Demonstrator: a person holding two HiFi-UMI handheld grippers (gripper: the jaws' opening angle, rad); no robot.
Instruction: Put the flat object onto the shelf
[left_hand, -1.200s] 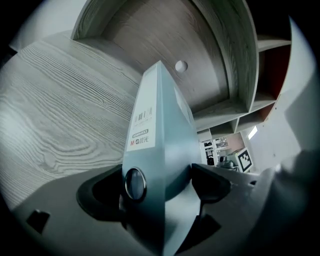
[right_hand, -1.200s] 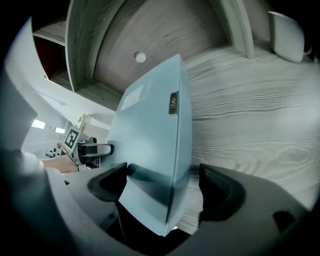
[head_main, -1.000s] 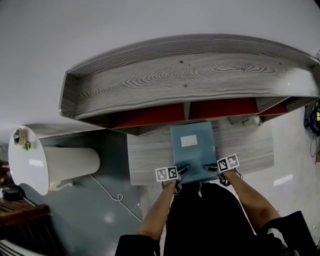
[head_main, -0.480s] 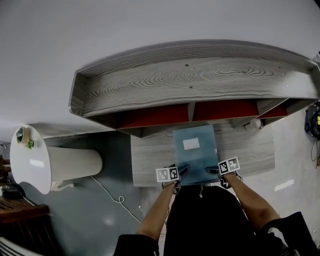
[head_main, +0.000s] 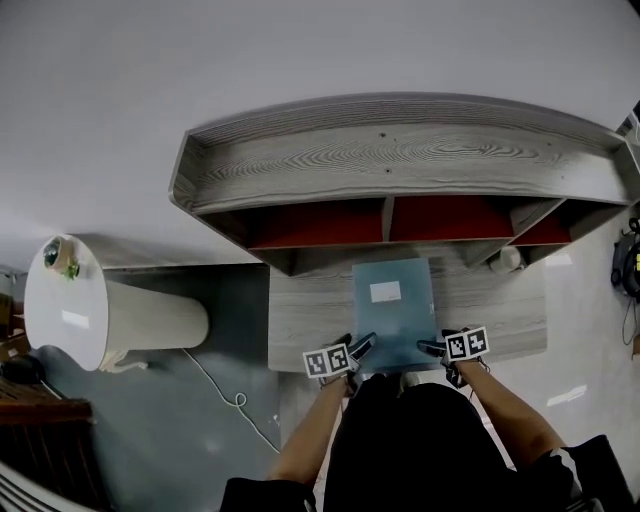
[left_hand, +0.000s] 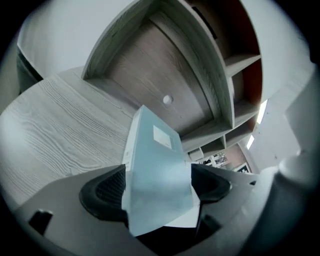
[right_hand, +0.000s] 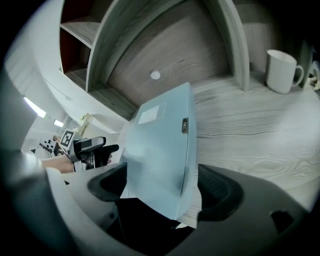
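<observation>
While the head view looks steeply down, the folder (head_main: 393, 308) is held above the bench (head_main: 305, 325), just in front of the shelf (head_main: 400, 160). The left gripper (head_main: 355, 352) and the right gripper (head_main: 437, 349) are at its near corners. In the left gripper view the jaws are clamped on one corner. The right gripper view shows the same at the other corner. Because only the near edge is held, I think the far edge may sag and strike the shelf's divider, or the folder may slip out.
</observation>
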